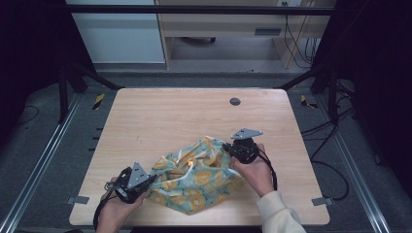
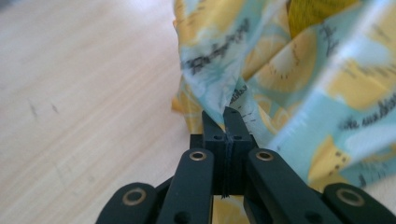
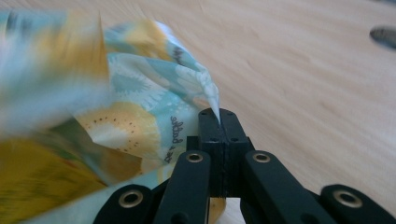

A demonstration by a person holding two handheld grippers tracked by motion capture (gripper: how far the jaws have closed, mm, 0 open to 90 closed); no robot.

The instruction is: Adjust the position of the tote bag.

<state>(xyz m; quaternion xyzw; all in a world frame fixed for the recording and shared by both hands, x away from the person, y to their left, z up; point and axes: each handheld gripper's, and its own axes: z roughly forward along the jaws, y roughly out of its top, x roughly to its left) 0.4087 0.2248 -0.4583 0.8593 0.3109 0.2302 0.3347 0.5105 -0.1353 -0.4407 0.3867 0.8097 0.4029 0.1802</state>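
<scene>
The left gripper (image 1: 148,181) is clamped on the cloth's (image 1: 199,174) near-left edge, and the right gripper (image 1: 227,147) pinches its far-right corner. The cloth lies bunched between them on the near half of the bench (image 1: 160,116). Bare wood spreads far and left, with a round grommet (image 1: 235,101) near the far edge.
</scene>
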